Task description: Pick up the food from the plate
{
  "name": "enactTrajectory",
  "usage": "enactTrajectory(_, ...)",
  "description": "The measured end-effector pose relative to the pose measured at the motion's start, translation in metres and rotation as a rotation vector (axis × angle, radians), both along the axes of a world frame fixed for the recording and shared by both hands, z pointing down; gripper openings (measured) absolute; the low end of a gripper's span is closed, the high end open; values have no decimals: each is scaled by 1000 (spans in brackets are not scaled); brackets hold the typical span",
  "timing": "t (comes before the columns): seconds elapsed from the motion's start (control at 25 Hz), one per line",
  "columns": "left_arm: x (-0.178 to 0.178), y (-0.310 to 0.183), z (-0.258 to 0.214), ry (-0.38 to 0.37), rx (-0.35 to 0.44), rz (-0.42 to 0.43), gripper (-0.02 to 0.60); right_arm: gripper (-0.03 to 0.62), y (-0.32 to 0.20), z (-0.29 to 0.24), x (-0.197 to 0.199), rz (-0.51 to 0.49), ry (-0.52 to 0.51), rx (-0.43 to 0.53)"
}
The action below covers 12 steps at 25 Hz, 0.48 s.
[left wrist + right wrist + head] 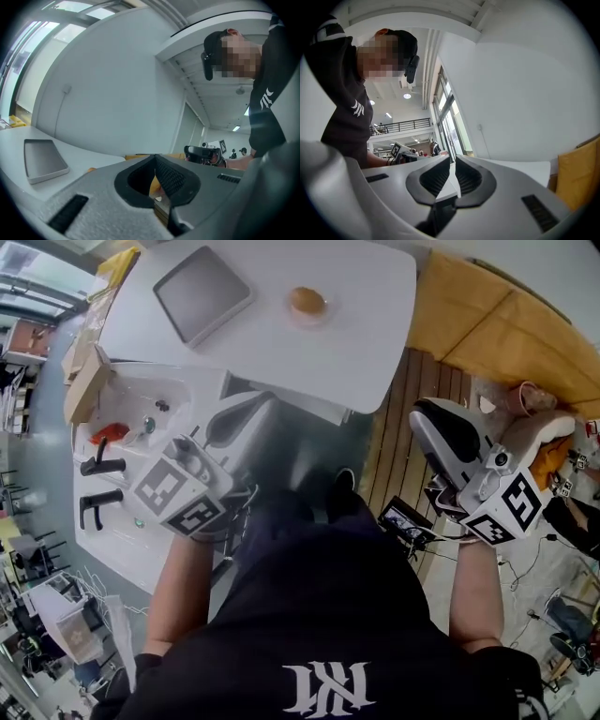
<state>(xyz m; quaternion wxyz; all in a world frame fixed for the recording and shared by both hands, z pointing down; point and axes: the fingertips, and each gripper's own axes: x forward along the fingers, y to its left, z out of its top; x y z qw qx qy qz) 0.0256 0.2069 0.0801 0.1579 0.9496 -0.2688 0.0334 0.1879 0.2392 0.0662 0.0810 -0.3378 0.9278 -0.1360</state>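
Food [307,301], one round brown piece that looks like a bun, sits in the middle of a small plate [324,318] on the white counter [375,324], toward the far side from me. It is the only thing on that plate. A gray tray [202,293] with a raised rim lies on the same counter to the left of the plate, apart from it and turned at an angle; it also shows in the left gripper view [43,160].

My left hand-held gripper [246,409] is held at the near edge of the counter, well apart from the plate. Its jaws are pressed together at the tips with nothing pinched between them [154,161].

My right hand-held gripper [427,413] is off to the right of the counter, over the wooden floor [403,456], also well away from the food. Its jaws [452,161] are closed on each other and hold nothing.

Left of me is a second white surface [141,549] carrying a red thing [108,432] and two black handles [101,465] (too small to tell more). Yellow cushions [487,324] lie to the far right.
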Motion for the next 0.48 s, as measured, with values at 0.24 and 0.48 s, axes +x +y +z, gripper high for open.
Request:
enactTrajectory(0.24,-21,-46,18,8,-22,-14,5,10,-53,19,-23,-15,19,-2)
enactTrajectory(0.48,-33,-109,31,37,-28,9,5,82,-115,30,-47,-26,61,-25)
